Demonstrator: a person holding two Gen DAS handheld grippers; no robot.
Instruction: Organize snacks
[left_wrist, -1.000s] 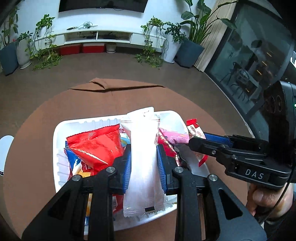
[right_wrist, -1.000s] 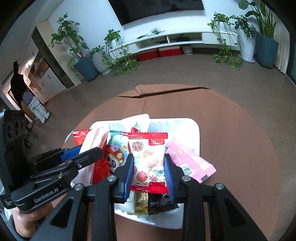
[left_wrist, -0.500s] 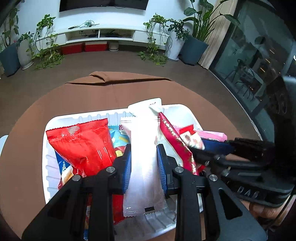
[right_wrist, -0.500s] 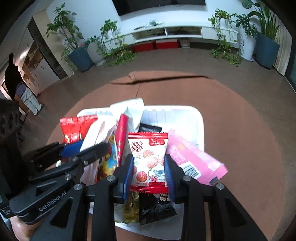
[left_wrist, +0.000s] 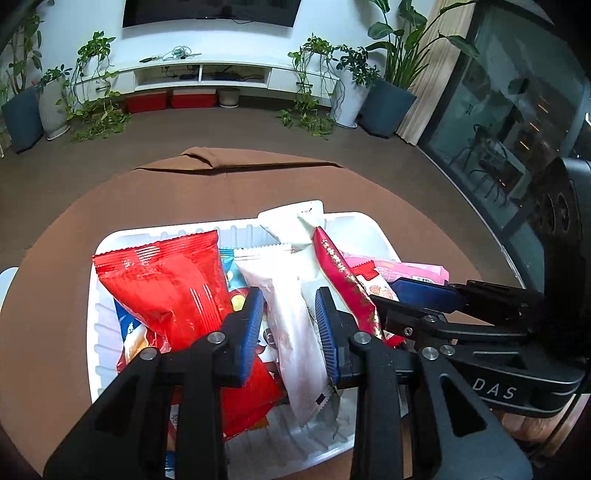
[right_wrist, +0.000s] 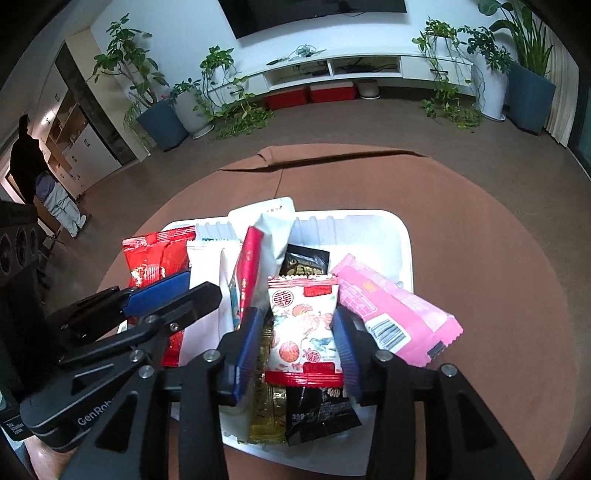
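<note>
A white tray (right_wrist: 402, 236) of snack packets sits on a round brown table (right_wrist: 498, 258), filling the centre of both wrist views. At lower centre of the left view, the left gripper (left_wrist: 290, 323) has its jaws opening, a white packet (left_wrist: 291, 321) between the blue pads; a gap shows on each side. At lower centre of the right view, the right gripper (right_wrist: 301, 334) is also opening around a red-edged candy packet (right_wrist: 304, 328), no longer pressed. A pink packet (right_wrist: 391, 314) overhangs the tray's right rim.

Lower packets in the white tray (left_wrist: 99, 332) lie hidden under others.
</note>
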